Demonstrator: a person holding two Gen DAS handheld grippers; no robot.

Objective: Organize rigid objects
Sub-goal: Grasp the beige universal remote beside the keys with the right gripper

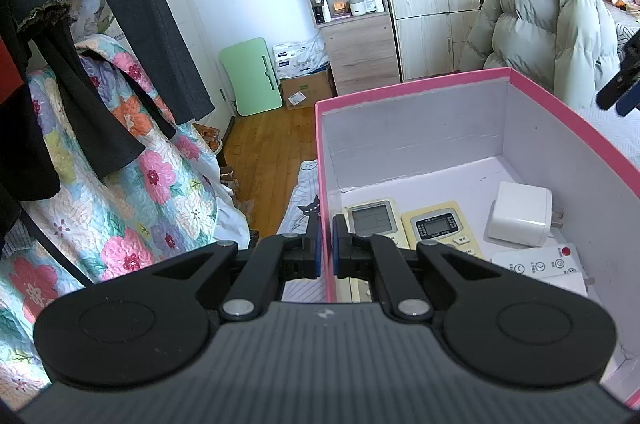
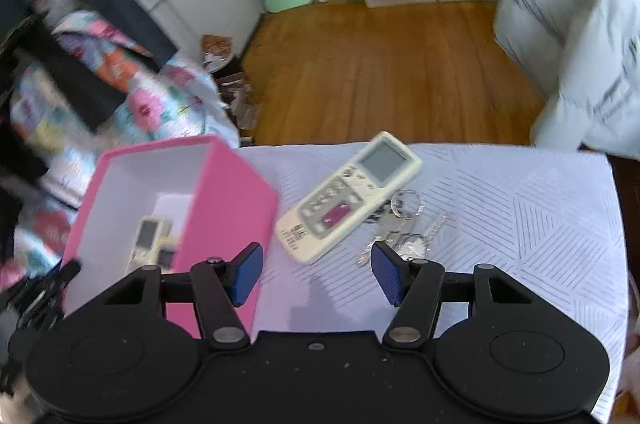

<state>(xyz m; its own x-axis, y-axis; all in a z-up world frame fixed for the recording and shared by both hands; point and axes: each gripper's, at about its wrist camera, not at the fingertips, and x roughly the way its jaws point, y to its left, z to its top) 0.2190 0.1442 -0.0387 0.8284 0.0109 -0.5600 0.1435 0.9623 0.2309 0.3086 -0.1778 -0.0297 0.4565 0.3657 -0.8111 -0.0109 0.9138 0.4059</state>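
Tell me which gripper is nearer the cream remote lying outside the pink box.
Right. The right gripper hangs open just short of the cream remote on the patterned cloth; the left gripper clamps the pink box wall, farther away.

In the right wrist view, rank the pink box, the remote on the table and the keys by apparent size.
1. pink box
2. remote
3. keys

The keys spread loosely, so their extent is approximate.

1 pink box (image 1: 412,92). Inside it: 2 yellowed remotes (image 1: 374,220) (image 1: 444,226), 1 flat white remote (image 1: 536,264), 1 white charger (image 1: 520,214), with part of another white plug showing at (image 1: 568,284). On the desk (image 2: 520,192): 1 remote (image 2: 352,192) and 1 bunch of keys (image 2: 404,232); key count not readable. 2 hand-held grippers (image 1: 326,240) (image 2: 317,274).
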